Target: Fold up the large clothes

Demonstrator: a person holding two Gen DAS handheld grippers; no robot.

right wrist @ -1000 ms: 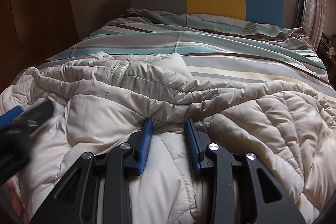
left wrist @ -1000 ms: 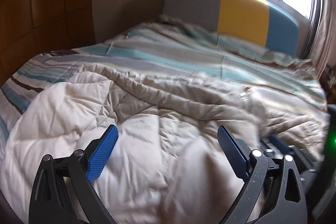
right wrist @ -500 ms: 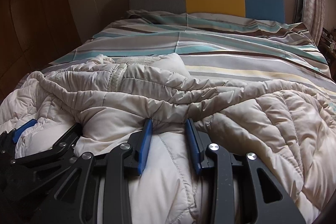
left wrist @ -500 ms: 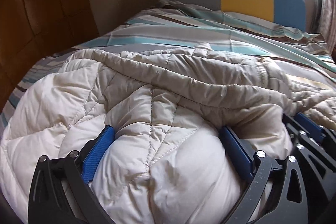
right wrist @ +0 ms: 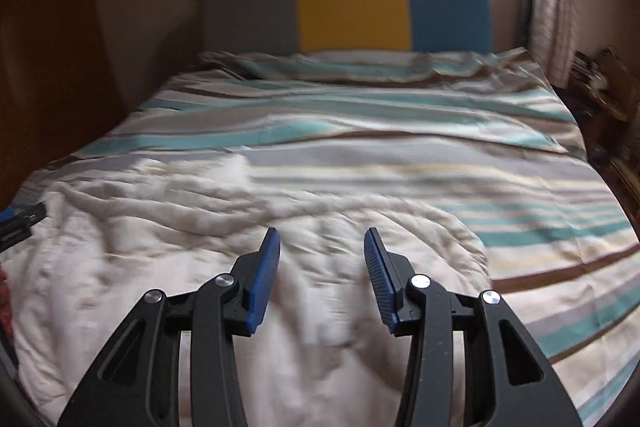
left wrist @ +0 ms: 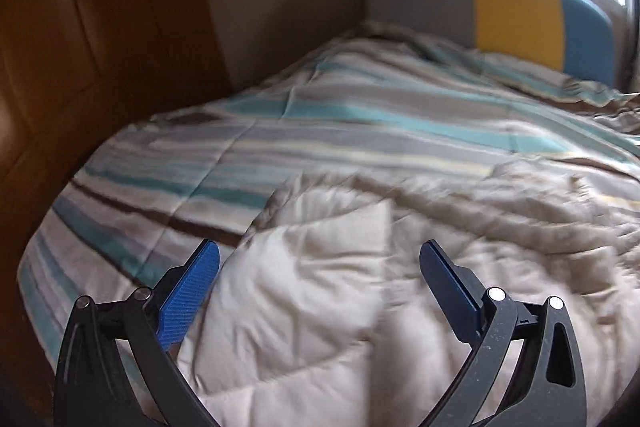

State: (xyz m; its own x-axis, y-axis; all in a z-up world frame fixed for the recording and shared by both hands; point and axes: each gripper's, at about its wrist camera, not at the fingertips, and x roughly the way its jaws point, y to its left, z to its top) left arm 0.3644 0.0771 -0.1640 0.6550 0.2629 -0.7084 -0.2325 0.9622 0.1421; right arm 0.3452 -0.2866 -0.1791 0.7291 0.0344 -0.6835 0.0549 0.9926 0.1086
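Note:
A cream quilted puffer jacket [left wrist: 320, 291] [right wrist: 208, 251] lies bunched on the near end of the striped bed. Above its left part hangs my left gripper [left wrist: 320, 257], wide open, with nothing pressed between the blue pads. My right gripper [right wrist: 320, 245] hovers over the jacket's right part, its jaws opening, the fabric below them and not pinched. The tip of the left gripper [right wrist: 20, 221] shows at the left edge of the right wrist view. Both views are blurred by motion.
The striped bedspread [left wrist: 360, 131] [right wrist: 400, 131] covers the bed beyond the jacket. A grey, yellow and blue headboard [right wrist: 352, 7] stands under the window. A wooden wardrobe [left wrist: 80, 47] lines the left side; clutter [right wrist: 600, 83] sits at the far right.
The right gripper let go of the jacket fold it pinched and rose. The left gripper lifted off the bulge it straddled and swung left, so more bare bedspread shows.

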